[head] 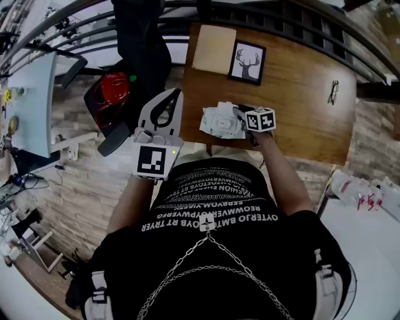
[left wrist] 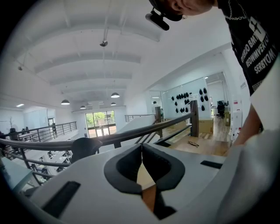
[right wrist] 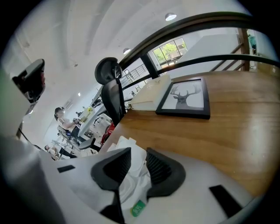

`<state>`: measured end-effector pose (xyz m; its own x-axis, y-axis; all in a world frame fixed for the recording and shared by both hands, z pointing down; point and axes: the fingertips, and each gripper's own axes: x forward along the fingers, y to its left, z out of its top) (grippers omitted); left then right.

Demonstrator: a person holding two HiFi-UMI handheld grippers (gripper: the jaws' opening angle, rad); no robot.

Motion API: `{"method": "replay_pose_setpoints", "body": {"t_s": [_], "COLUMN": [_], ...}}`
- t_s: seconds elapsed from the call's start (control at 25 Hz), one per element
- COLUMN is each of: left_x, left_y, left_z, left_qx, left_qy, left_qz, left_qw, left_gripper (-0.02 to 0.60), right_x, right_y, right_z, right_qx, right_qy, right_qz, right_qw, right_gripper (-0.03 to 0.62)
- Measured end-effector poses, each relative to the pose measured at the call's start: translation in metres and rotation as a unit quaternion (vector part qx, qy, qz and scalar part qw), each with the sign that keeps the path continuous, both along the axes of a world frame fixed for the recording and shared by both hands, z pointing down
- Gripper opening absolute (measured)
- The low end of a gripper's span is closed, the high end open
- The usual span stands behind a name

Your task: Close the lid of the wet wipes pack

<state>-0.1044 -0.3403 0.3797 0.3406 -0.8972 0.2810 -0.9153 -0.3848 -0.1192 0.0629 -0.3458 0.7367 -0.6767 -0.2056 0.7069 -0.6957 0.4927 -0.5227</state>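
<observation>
The wet wipes pack [head: 220, 121] is a crumpled white packet lying near the front edge of the wooden table [head: 300, 106]. My right gripper [head: 240, 117] comes at it from the right and tilts downward. In the right gripper view the pack [right wrist: 124, 143] bulges up between the jaws, and my right gripper [right wrist: 137, 162] is shut on its white top; a green sticker [right wrist: 138, 208] shows lower down. The lid itself is hidden. My left gripper [head: 175, 95] hangs in the air off the table's left edge, away from the pack. In its own view the left gripper [left wrist: 142, 149] is shut and empty.
A framed deer picture [head: 247, 62] and a tan folder [head: 214, 49] lie at the table's far side, and a pair of glasses [head: 334, 91] lies at the right. A black railing [head: 281, 19] runs behind the table. A black office chair [head: 119, 100] stands left of it.
</observation>
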Motion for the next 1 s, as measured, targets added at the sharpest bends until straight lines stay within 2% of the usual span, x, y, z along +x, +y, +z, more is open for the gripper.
{"method": "replay_pose_setpoints", "body": {"t_s": [0.4, 0.56, 0.84, 1.0], "left_x": [0.002, 0.005, 0.007, 0.005], "left_y": [0.008, 0.014, 0.025, 0.030], "left_z": [-0.008, -0.011, -0.012, -0.012], "left_qx": [0.015, 0.020, 0.021, 0.024], "left_qy": [0.012, 0.019, 0.015, 0.014], "left_qz": [0.023, 0.037, 0.063, 0.071], "left_qw": [0.9996, 0.9990, 0.9977, 0.9971], "left_gripper": [0.029, 0.029, 0.029, 0.029], "right_x": [-0.002, -0.003, -0.002, -0.003], "right_y": [0.025, 0.042, 0.056, 0.065], "right_z": [-0.024, -0.027, -0.028, -0.025], "right_qx": [0.021, 0.038, 0.050, 0.057], "right_qy": [-0.011, 0.010, 0.019, 0.029], "right_qz": [0.009, -0.004, 0.020, 0.016], "right_qw": [1.000, 0.999, 0.998, 0.998], "right_gripper": [0.110, 0.111, 0.127, 0.133]}}
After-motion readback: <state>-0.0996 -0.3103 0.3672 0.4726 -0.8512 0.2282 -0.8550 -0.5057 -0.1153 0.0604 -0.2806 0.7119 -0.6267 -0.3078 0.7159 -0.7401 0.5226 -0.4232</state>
